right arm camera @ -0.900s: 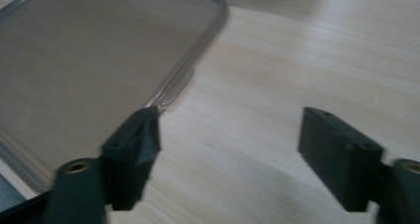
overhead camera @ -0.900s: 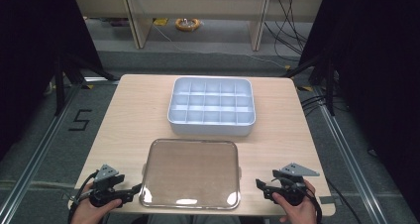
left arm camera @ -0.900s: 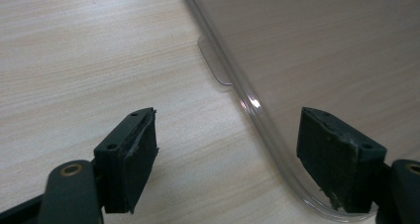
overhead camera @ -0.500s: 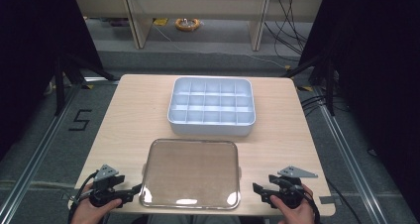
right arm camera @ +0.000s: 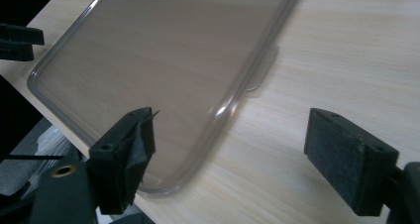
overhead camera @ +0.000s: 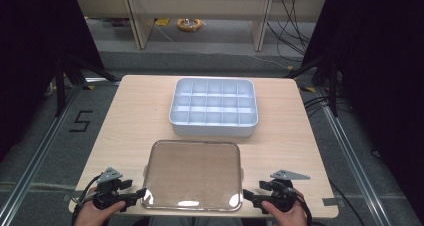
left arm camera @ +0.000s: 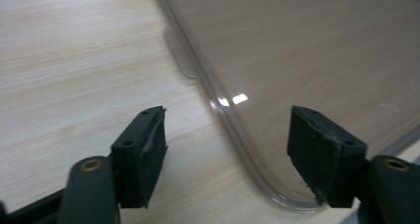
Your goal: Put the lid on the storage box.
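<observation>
A clear rounded plastic lid lies flat on the near half of the wooden table, with a small tab on each side edge. Behind it stands a pale blue-grey organiser tray divided into several compartments. My left gripper is open at the lid's near left corner, its jaws spanning the lid's curved rim. My right gripper is open at the near right corner, jaws straddling the lid's edge. Neither gripper holds anything. My left gripper also peeks in at the far side in the right gripper view.
The table ends just behind the grippers at its near edge. Dark stands and cables flank it on the floor. A shelf with a yellow roll stands far behind.
The right gripper has dropped slightly nearer the table's front edge. The left gripper, lid and tray have kept their places.
</observation>
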### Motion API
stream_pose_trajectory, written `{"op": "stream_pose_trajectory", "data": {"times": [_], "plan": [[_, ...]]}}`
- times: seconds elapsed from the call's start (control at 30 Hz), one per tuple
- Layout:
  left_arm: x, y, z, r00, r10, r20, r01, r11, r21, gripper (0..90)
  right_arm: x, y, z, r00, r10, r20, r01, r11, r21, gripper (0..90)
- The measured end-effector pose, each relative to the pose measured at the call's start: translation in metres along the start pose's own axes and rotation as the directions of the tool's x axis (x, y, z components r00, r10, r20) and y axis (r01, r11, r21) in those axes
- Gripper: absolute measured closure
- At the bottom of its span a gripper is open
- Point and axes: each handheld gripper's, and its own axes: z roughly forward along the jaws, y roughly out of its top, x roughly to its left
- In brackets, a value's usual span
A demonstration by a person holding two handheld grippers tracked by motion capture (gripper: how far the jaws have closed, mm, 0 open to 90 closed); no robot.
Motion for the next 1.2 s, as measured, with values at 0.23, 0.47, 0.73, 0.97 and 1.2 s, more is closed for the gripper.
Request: {"op": "stream_pose_trajectory", "data": {"times": [0.23,0.47,0.73,0.97,1.2], "plan": [[-0.006,-0.001,0.004,0.9987,0.039,0.032,-0.04,0.9986,0.035,45.6,0.002,0.005,0.015,0.9992,-0.04,-0.008,0.04,0.999,0.025,25.1],[-0.008,0.004,0.015,0.9985,0.05,0.022,-0.051,0.9981,0.035,48.0,0.004,0.009,0.025,0.999,-0.044,0.003,0.044,0.998,0.033,25.1],[-0.011,0.012,0.023,0.997,0.077,0.009,-0.077,0.996,0.045,48.3,0.0,0.02,0.034,0.9992,-0.03,0.025,0.029,0.999,0.031,26.6],[-0.019,0.011,0.024,0.9934,0.107,0.041,-0.11,0.9917,0.067,50.0,-0.009,0.028,0.041,0.9972,-0.006,0.075,0.002,0.999,0.048,26.6],[-0.022,0.011,0.025,0.9912,0.129,0.032,-0.131,0.9893,0.065,50.8,-0.012,0.03,0.048,0.9982,0.005,0.06,-0.006,1.0,0.024,28.9]]}}
